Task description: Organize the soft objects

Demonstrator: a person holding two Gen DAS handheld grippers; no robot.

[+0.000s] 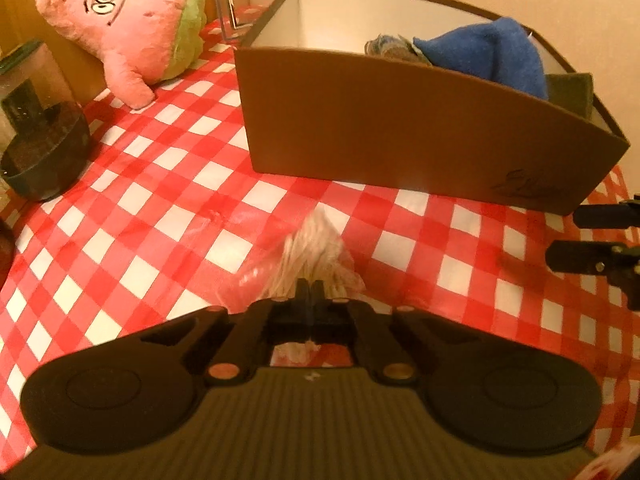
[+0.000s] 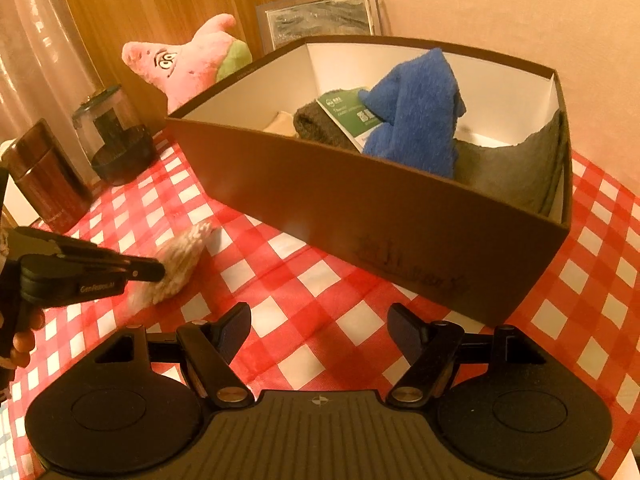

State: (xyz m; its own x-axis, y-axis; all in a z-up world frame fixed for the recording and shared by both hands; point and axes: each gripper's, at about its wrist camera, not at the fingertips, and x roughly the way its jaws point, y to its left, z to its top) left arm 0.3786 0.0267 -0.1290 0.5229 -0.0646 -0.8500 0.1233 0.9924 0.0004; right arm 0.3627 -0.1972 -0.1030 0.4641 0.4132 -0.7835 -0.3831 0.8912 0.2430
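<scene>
My left gripper is shut on a cream knitted cloth that rests low over the red checked tablecloth; it also shows in the right wrist view pinching the cloth. A brown box stands just beyond, holding a blue cloth and grey cloths. My right gripper is open and empty in front of the box; it shows at the right edge in the left wrist view. A pink star plush leans at the back left.
A dark round container and a clear jar stand at the table's left edge, with a brown jar nearer. A framed picture leans on the wall behind the box.
</scene>
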